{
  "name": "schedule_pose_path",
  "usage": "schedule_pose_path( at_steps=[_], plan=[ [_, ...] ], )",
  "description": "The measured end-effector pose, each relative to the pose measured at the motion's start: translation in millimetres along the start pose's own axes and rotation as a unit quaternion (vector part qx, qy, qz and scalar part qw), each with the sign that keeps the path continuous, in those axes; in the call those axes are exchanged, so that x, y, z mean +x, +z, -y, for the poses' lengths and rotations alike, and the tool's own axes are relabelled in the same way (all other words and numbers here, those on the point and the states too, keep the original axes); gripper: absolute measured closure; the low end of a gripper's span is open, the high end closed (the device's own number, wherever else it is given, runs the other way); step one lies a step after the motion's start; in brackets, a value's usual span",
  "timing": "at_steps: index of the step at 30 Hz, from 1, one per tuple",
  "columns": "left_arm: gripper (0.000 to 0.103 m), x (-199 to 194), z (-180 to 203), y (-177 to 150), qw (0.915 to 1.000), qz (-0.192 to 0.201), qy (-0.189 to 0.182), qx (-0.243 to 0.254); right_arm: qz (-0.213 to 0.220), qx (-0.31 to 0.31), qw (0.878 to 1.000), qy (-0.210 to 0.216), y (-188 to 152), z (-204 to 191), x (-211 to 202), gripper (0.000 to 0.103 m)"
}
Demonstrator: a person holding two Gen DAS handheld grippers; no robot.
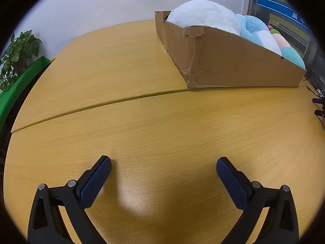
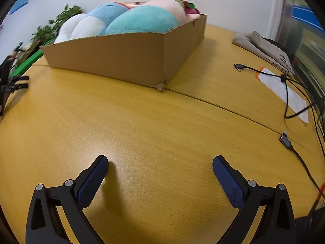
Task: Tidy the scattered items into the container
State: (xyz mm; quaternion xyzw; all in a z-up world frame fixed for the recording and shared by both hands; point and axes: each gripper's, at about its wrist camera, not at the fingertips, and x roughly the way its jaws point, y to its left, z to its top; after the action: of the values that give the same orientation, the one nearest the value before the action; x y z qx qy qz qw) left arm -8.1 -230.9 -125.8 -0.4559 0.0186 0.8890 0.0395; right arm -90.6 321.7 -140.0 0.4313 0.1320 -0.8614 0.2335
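Note:
A low cardboard box stands on the wooden table, filled with plush toys: a white one, a light blue one and a pink and teal one. From the right wrist the same box shows the white and blue plush, the teal and pink plush and a green and red toy at its far end. My left gripper hangs open over bare wood, well short of the box. My right gripper is open too, nothing between its fingers.
A potted plant and a green edge lie at the far left. Right of the box lie black cables with plugs, a white sheet and a grey cloth bundle. A seam crosses the tabletop.

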Motion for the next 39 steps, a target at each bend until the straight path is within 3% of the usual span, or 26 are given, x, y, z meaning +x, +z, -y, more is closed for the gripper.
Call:
schedule_pose_path(
  at_steps=[39],
  plan=[
    [0.000, 2.5, 4.4, -5.5, 1.0000, 0.003, 0.001, 0.003, 0.001, 0.003, 1.000, -0.001, -1.3, -1.5, 1.0, 0.000]
  ],
)
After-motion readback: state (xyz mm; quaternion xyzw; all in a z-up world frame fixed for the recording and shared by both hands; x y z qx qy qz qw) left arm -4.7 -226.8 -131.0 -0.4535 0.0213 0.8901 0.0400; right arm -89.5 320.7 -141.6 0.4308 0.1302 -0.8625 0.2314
